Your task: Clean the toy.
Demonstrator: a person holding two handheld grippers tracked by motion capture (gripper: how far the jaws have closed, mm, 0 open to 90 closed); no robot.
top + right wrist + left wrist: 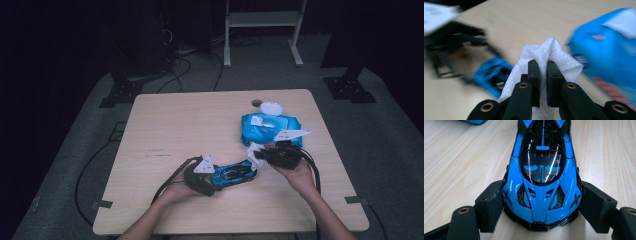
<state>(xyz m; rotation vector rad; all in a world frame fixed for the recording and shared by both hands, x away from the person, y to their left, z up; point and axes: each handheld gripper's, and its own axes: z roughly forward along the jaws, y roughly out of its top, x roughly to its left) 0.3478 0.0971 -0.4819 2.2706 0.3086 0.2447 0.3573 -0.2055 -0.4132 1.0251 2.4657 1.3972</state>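
Observation:
A glossy blue and black toy car (541, 170) lies on the wooden table (175, 125), and my left gripper (541, 206) is shut on one end of it, both pads (494, 202) pressing its sides. From above, the left gripper (212, 181) sits near the table's front with the car (235, 172) pointing right. My right gripper (543, 67) is shut on a crumpled white wipe (551, 50). In the high view the right gripper (262, 156) holds the wipe (254, 156) just right of the car's far end.
A blue pack of wipes (270, 129) lies behind the right gripper, blurred at the right of the right gripper view (609, 57). A white round lid (271, 107) and a small dark disc (256, 103) lie near the far edge. Cables trail off the front edge.

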